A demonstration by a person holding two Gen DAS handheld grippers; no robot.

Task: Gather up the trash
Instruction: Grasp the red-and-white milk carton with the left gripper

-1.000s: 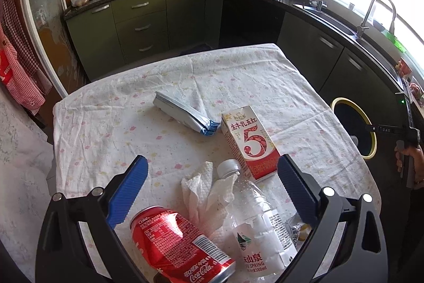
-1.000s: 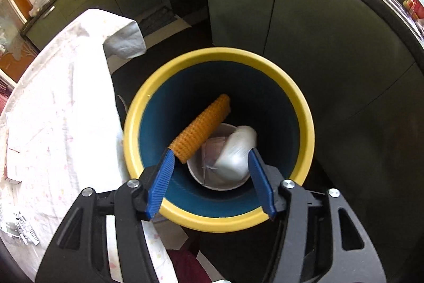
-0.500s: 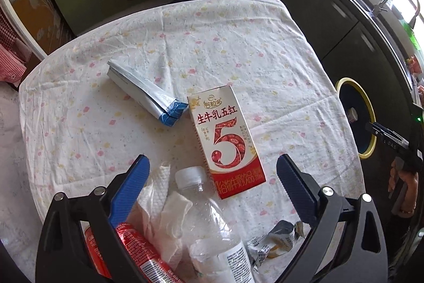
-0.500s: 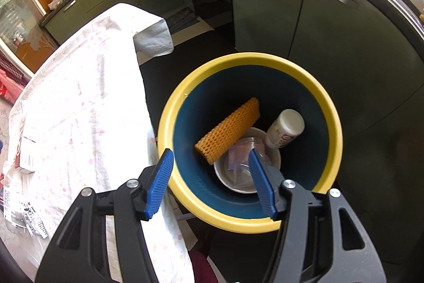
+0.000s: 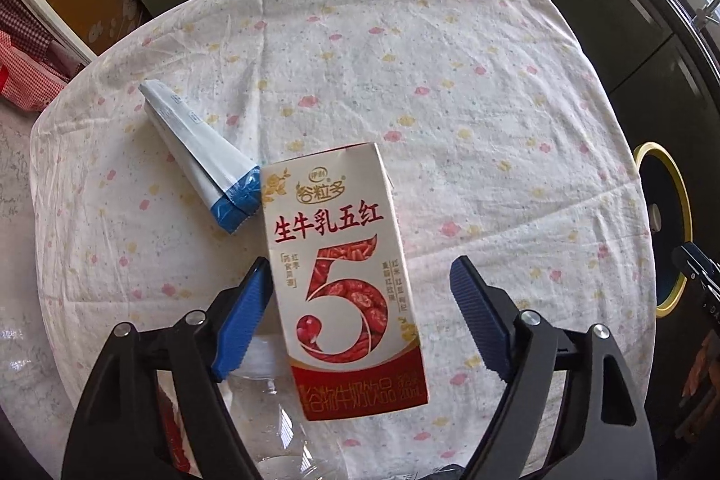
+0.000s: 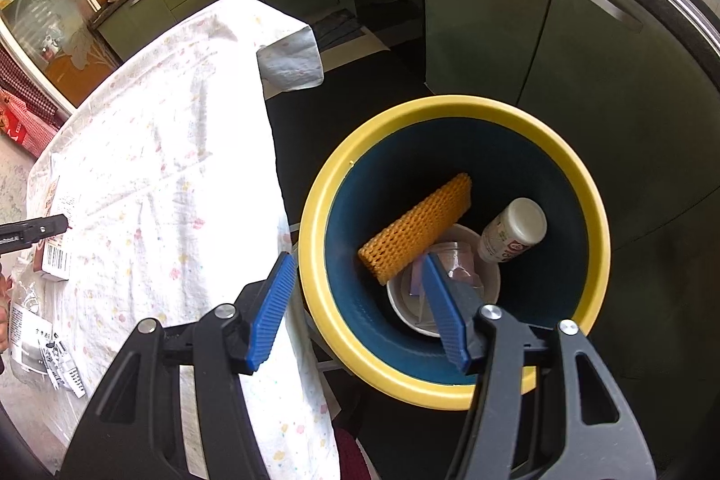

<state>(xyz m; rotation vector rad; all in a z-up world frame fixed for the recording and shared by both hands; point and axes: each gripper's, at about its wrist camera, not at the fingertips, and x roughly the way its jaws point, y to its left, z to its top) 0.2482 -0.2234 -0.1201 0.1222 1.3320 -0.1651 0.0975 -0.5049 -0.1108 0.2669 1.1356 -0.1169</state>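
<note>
My left gripper [image 5: 360, 277] is open, its jaws on either side of a red and white milk carton [image 5: 346, 277] lying flat on the clothed table [image 5: 450, 75]. A blue and white packet [image 5: 202, 151] lies to the carton's left. A clear plastic bottle [image 5: 270, 412] lies under the gripper. My right gripper [image 6: 355, 282] is open and empty above the near rim of the yellow-rimmed blue bin [image 6: 450, 390], which stands on the floor beside the table. In the bin lie an orange foam net [image 6: 418, 228], a small white bottle [image 6: 513, 232] and a white bowl [image 6: 405, 304].
The bin also shows at the right edge of the left wrist view [image 5: 666, 228]. Green kitchen cabinets [image 6: 495, 7] stand behind the bin. A crumpled wrapper [image 6: 58, 363] and the carton [image 6: 54, 255] lie at the table's near left in the right wrist view.
My left gripper moved forward and down over the carton, its jaws narrowing around it. My right gripper drew back from the bin; the small white bottle dropped from it into the bin.
</note>
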